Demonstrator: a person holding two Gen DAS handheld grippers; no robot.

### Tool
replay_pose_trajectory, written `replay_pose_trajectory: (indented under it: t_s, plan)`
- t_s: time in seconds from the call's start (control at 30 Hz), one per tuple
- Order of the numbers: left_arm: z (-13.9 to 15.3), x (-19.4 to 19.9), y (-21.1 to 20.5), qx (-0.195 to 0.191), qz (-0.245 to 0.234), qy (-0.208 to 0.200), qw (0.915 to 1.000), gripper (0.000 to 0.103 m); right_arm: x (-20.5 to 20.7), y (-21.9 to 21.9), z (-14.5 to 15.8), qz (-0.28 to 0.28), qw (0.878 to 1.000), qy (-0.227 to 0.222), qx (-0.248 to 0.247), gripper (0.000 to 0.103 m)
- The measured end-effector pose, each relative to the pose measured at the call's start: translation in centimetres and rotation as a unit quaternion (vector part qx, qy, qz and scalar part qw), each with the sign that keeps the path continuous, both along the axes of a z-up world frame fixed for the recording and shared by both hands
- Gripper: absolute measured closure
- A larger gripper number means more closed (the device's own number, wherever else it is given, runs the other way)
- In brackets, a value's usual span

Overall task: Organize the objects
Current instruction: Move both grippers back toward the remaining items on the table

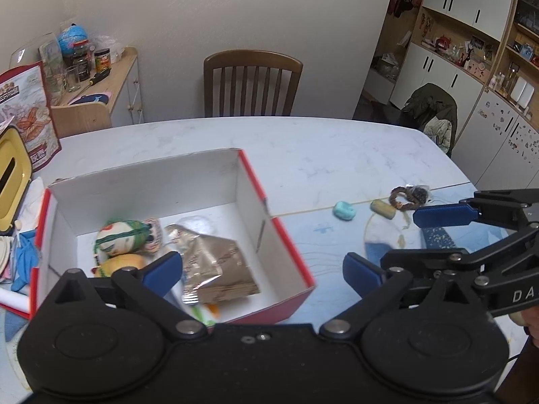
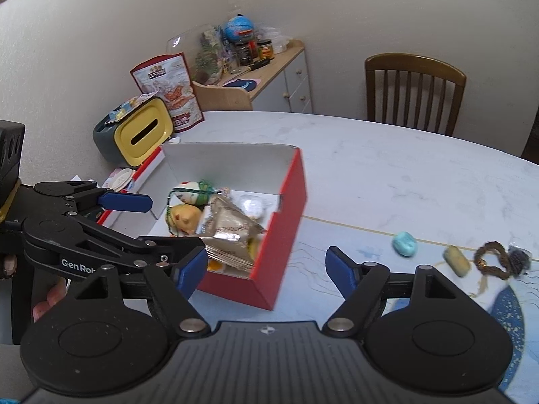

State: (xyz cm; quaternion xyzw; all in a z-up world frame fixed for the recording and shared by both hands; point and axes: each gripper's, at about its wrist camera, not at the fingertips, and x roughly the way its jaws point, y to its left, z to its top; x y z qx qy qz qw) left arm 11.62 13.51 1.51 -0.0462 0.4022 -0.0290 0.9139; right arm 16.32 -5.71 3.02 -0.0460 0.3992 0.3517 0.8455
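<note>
A red box with white inside [image 1: 289,245] [image 2: 293,198] stands on the table. It holds a brown foil packet [image 1: 219,269] [image 2: 232,232], a green-and-white doll [image 1: 118,239] [image 2: 192,192] and a yellow toy [image 2: 183,219]. On the table to its right lie a teal lump [image 1: 344,210] [image 2: 405,243], a tan piece [image 1: 383,208] [image 2: 456,261], a brown braided ring [image 1: 402,198] [image 2: 492,259] and a small dark packet [image 2: 520,257]. My left gripper [image 1: 261,272] is open over the box's near right corner. My right gripper [image 2: 266,267] is open and empty, just right of the box.
A yellow-and-grey tissue box [image 2: 141,134] and a red printed bag [image 2: 168,91] stand at the table's far left. A wooden chair [image 1: 251,84] stands behind the table. A side cabinet [image 2: 269,74] carries jars and a globe. Papers and a blue glove [image 1: 23,259] lie left of the box.
</note>
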Motion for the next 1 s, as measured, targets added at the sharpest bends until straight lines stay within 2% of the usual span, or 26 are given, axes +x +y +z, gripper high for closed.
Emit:
replay_pose_trajectory:
  t_s: [0.4,0.63,0.8,1.0]
  plan:
    - [-0.3,1.8,-6.0,0.005,-0.019,-0.014,0.9997,0.0,1.1,-6.9,-0.4,-0.018,1.0,-0.009,0.002,0.022]
    - [-1.3,3.0,-9.6,0.014,-0.031,-0.026,0.9991,0.0,2.1,-11.6,-1.7,-0.037,0.999,-0.007,-0.007,0.021]
    - [-2.0,4.3,-11.6,0.007,-0.038,-0.022,0.999,0.0,3.3,-14.8,-2.6,-0.056,0.998,-0.005,-0.017,0.021]
    - [-3.0,6.2,-13.7,0.024,-0.039,-0.024,0.9987,0.0,5.0,-18.3,-3.6,-0.084,0.996,-0.002,-0.023,0.021]
